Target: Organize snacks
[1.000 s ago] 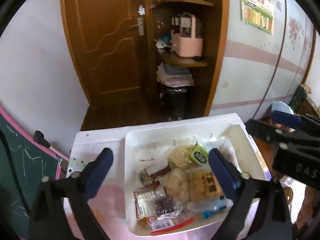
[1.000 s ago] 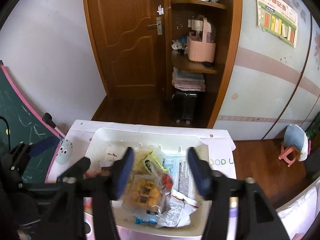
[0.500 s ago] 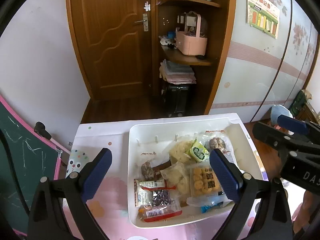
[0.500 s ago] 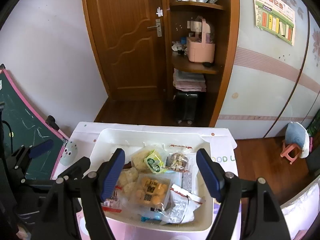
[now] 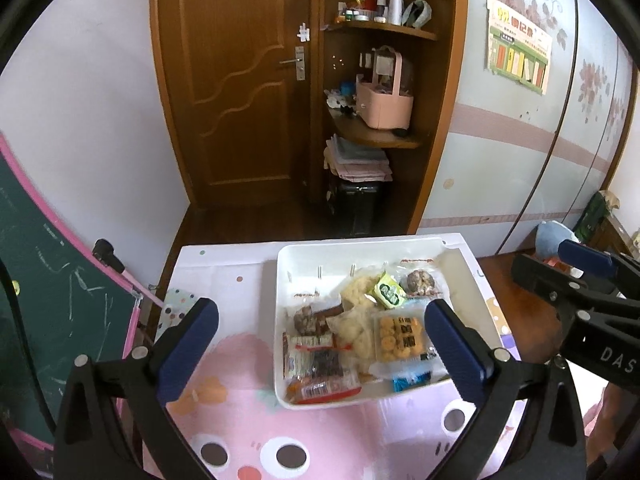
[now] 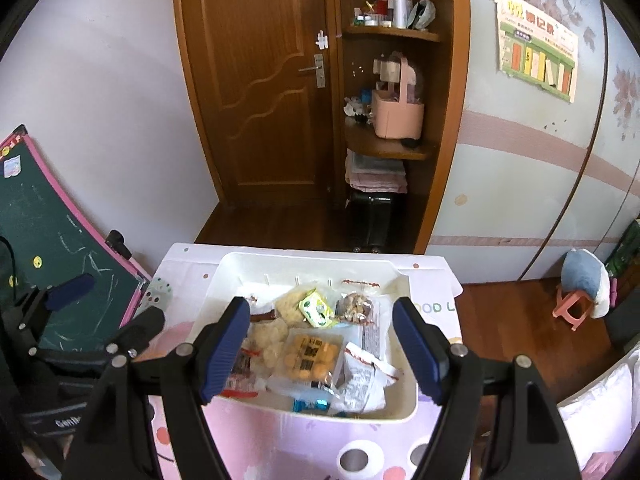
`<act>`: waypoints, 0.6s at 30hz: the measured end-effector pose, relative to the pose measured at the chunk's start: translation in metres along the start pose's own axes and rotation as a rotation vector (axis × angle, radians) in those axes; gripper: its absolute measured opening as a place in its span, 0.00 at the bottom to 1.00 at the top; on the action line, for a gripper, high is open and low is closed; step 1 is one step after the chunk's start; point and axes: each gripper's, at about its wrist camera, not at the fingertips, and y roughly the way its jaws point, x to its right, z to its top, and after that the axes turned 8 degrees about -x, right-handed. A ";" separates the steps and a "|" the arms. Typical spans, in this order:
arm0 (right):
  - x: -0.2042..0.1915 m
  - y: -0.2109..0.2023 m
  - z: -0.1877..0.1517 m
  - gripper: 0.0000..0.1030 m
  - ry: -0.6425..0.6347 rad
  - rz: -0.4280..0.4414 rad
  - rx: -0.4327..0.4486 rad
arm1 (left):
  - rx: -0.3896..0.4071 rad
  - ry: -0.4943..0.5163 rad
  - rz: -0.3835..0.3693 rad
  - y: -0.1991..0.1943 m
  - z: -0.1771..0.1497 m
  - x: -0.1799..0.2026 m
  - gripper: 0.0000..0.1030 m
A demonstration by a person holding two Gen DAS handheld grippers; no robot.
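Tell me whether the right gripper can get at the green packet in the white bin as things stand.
Probably yes. The green packet lies on top of the pile in the open white bin, nothing covering it, and the right gripper stands open and empty above.

White bin [image 6: 400, 412] of packaged snacks [image 6: 308, 356] on table, right hand-held gripper [image 6: 320, 344] spread, empty

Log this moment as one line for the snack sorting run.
stage: over bin | left gripper: jaws open, just widened, empty | right gripper: jaws open, empty | white bin: on table, full of snack packets
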 end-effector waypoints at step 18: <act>-0.020 -0.075 -0.102 0.73 0.006 0.030 -0.016 | -0.002 -0.026 0.007 -0.107 -0.108 -0.018 1.00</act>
